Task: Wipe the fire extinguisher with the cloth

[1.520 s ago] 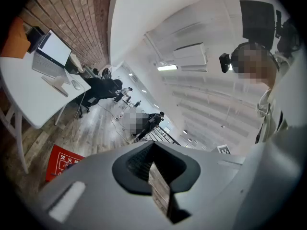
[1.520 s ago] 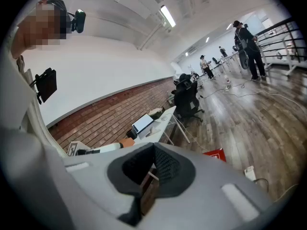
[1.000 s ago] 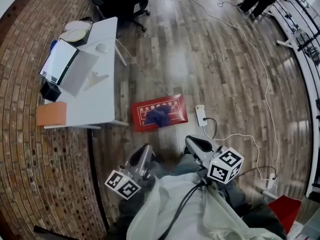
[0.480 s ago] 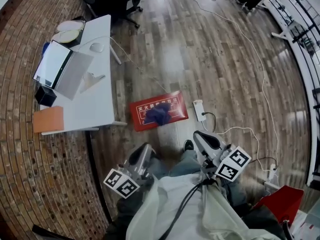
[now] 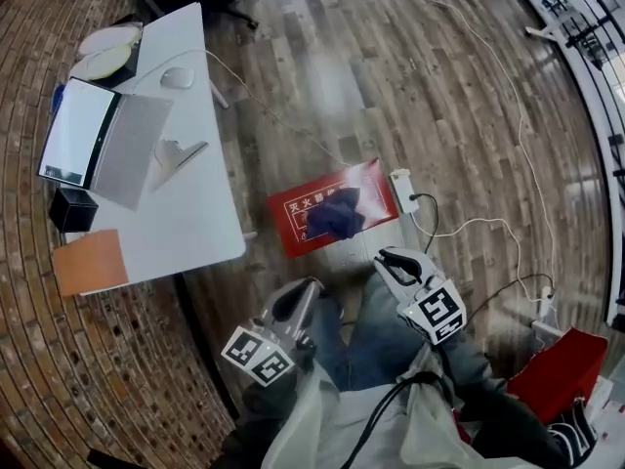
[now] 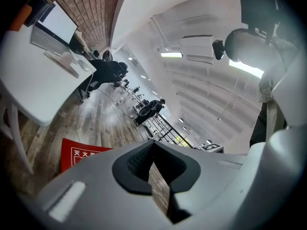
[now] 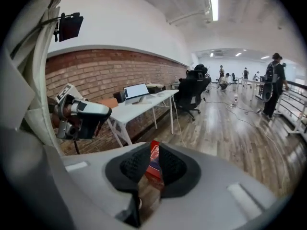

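On the floor [image 5: 391, 86], a cloth [image 5: 337, 215] half-hides the red box [image 5: 374, 191].

Wood plank floor [image 5: 410, 96]; brick wall [image 7: 96, 75] behind white desk [image 5: 200, 203]; black office chair [image 7: 192, 87]; ceiling strip light [image 7: 214, 6], possibly fluorescent.

1. We are seeing a plank floor [image 5: 439, 115] of glossy wood.
2. We are noting a rough, matt brick wall [image 5: 59, 360].
3. We are viewing a soft, crumpled cloth [image 5: 337, 215] on a glossy red box [image 5: 298, 225].
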A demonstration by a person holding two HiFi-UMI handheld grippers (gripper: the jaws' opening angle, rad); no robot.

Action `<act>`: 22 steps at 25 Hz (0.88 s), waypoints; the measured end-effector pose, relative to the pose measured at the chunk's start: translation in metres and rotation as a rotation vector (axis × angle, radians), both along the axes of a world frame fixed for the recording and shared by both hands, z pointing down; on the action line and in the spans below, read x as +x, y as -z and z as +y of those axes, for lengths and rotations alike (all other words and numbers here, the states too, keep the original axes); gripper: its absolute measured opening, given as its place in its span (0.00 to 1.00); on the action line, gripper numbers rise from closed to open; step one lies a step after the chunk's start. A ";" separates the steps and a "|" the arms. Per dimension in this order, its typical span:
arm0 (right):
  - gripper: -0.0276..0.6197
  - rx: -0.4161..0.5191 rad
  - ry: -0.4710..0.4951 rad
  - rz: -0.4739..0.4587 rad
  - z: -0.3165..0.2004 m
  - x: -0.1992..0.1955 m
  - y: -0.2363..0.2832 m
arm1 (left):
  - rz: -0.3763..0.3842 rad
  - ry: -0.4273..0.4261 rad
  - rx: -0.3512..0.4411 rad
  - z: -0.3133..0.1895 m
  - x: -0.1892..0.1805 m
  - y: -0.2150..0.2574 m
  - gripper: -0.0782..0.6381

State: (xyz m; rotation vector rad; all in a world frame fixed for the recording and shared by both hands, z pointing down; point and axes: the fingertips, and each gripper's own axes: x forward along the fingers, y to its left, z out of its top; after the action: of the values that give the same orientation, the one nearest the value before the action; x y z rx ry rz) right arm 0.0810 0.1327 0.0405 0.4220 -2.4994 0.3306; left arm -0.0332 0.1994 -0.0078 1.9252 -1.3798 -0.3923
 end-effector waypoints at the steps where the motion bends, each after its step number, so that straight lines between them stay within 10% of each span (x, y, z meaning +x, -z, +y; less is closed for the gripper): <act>1: 0.12 0.014 -0.001 0.016 -0.006 -0.010 -0.020 | -0.014 0.011 -0.009 -0.005 -0.009 -0.019 0.11; 12: 0.45 0.191 0.262 0.310 -0.061 -0.085 -0.252 | 0.056 0.238 -0.151 0.022 -0.026 -0.192 0.11; 22: 0.21 0.288 0.358 0.352 -0.064 -0.082 -0.278 | 0.085 0.317 -0.195 0.018 -0.006 -0.238 0.11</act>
State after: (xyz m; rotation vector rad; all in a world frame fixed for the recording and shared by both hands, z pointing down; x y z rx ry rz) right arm -0.0009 0.0689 0.3189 0.1209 -2.2188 -0.2306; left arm -0.0394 0.2171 0.2297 1.5193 -1.6076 -0.4648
